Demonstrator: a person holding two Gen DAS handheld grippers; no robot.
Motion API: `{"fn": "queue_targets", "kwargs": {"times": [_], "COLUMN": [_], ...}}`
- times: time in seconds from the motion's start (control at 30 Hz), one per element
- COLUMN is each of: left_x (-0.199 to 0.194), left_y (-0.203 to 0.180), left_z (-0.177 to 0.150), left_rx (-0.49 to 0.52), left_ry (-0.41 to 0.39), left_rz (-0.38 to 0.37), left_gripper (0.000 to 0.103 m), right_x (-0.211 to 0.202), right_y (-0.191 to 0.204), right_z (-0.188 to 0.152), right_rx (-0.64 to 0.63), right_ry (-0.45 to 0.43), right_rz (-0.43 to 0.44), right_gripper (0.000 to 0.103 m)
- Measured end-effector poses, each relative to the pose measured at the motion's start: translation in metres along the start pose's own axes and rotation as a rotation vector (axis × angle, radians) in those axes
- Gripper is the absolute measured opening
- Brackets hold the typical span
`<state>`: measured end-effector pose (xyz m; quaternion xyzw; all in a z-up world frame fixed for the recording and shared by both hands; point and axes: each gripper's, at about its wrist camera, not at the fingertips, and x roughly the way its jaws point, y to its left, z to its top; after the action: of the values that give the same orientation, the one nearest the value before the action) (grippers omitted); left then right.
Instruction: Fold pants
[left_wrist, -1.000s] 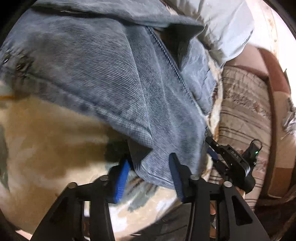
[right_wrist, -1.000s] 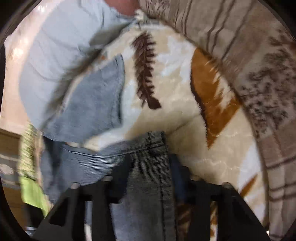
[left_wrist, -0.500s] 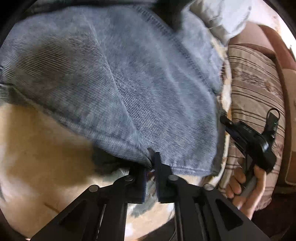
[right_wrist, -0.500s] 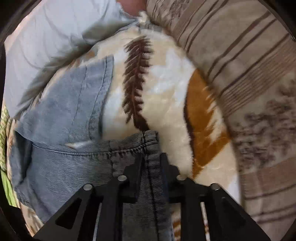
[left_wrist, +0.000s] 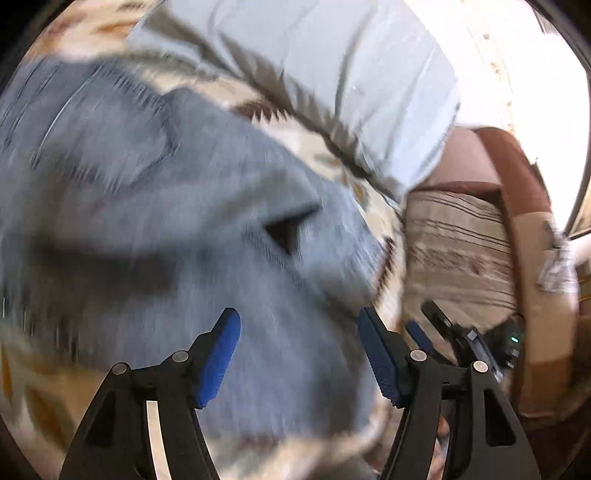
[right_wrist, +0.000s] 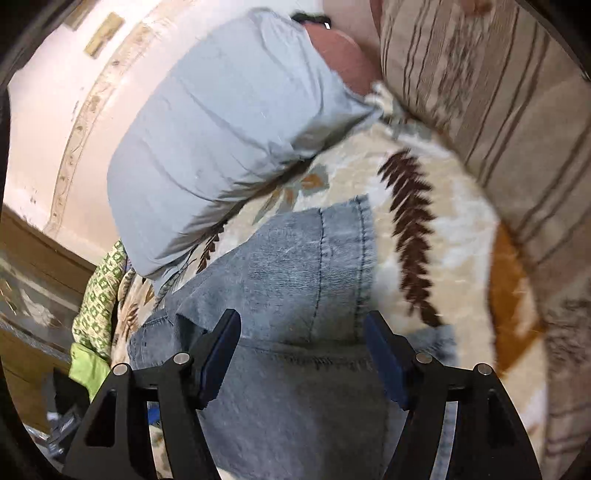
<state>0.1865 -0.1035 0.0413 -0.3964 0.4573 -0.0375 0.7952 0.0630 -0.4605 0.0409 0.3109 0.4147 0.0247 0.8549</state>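
Grey-blue denim pants (left_wrist: 155, 229) lie folded on a cream blanket with leaf patterns (left_wrist: 317, 147); the left wrist view is motion-blurred. My left gripper (left_wrist: 297, 325) hangs above the cloth, its jaws opening, nothing pinched between the blue pads (left_wrist: 221, 354). In the right wrist view the pants (right_wrist: 295, 295) lie flat with a hem edge toward the top. My right gripper (right_wrist: 301, 328) is above them, jaws opening, the denim below and free of the pads. The right gripper also shows in the left wrist view (left_wrist: 461, 339).
A pale blue pillow (right_wrist: 221, 136) lies at the far side of the blanket (right_wrist: 443, 258). A striped beige cushion (right_wrist: 498, 129) borders the right. Green patterned cloth (right_wrist: 99, 306) and a wooden frame (right_wrist: 33, 240) sit at the left edge.
Both grippers were shut on the pants' edge half a second ago; both have let go, opened wide and lifted away. The folded denim now rests on the blanket.
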Motion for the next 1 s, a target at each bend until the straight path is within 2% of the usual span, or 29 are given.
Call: {"fn": "queue_targets", "kwargs": {"times": [0.07, 0.13, 0.2, 0.27, 0.33, 0.4, 0.43, 0.47, 0.5, 0.53, 0.6, 0.63, 0.73, 0.9, 1.0], "left_x": [0.026, 0.055, 0.077, 0.098, 0.114, 0.128, 0.137, 0.136, 0.14, 0.14, 0.126, 0.121, 0.087, 0.013, -0.008], "left_y": [-0.014, -0.026, -0.031, -0.029, -0.03, -0.031, -0.031, -0.034, -0.033, -0.034, -0.038, -0.039, -0.053, -0.07, -0.063], "left_z": [0.007, 0.013, 0.021, 0.033, 0.039, 0.044, 0.045, 0.046, 0.047, 0.048, 0.047, 0.049, 0.05, 0.029, -0.001], "left_rx": [0.041, 0.054, 0.065, 0.065, 0.068, 0.078, 0.084, 0.09, 0.079, 0.071, 0.046, 0.037, 0.018, 0.061, 0.068], "left_ry": [-0.006, 0.045, 0.067, 0.074, 0.084, 0.09, 0.086, 0.078, 0.065, 0.063, 0.06, 0.057, 0.042, -0.028, -0.007], "left_rz": [0.025, 0.027, 0.034, 0.095, 0.115, 0.123, 0.13, 0.143, 0.142, 0.122, 0.062, 0.029, -0.072, -0.131, -0.149], "left_gripper": [0.065, 0.064, 0.064, 0.062, 0.053, 0.024, 0.017, 0.007, 0.005, 0.003, 0.002, 0.002, 0.002, 0.002, 0.002], "right_x": [0.023, 0.034, 0.052, 0.069, 0.084, 0.095, 0.099, 0.102, 0.104, 0.106, 0.104, 0.091, 0.049, -0.026, -0.05], "right_y": [-0.009, -0.013, -0.022, -0.031, -0.038, -0.042, -0.038, -0.028, -0.023, -0.02, -0.02, -0.015, 0.008, 0.036, 0.036], "right_z": [0.01, 0.016, 0.021, 0.021, 0.016, 0.014, 0.014, 0.015, 0.015, 0.015, 0.019, 0.024, 0.034, 0.041, 0.033], "right_rx": [0.045, 0.064, 0.076, 0.099, 0.102, 0.098, 0.078, 0.024, -0.012, -0.028, -0.013, -0.013, -0.056, -0.099, -0.106], "right_ry": [0.016, 0.022, 0.04, 0.077, 0.102, 0.117, 0.11, 0.111, 0.108, 0.104, 0.107, 0.077, -0.011, -0.063, -0.048], "right_rz": [0.027, -0.001, -0.039, -0.052, -0.092, -0.123, -0.143, -0.194, -0.236, -0.26, -0.216, -0.165, -0.097, -0.014, -0.006], "right_gripper": [0.069, 0.068, 0.062, 0.053, 0.051, 0.047, 0.043, 0.027, 0.016, 0.013, 0.01, 0.01, 0.009, 0.009, 0.009]}}
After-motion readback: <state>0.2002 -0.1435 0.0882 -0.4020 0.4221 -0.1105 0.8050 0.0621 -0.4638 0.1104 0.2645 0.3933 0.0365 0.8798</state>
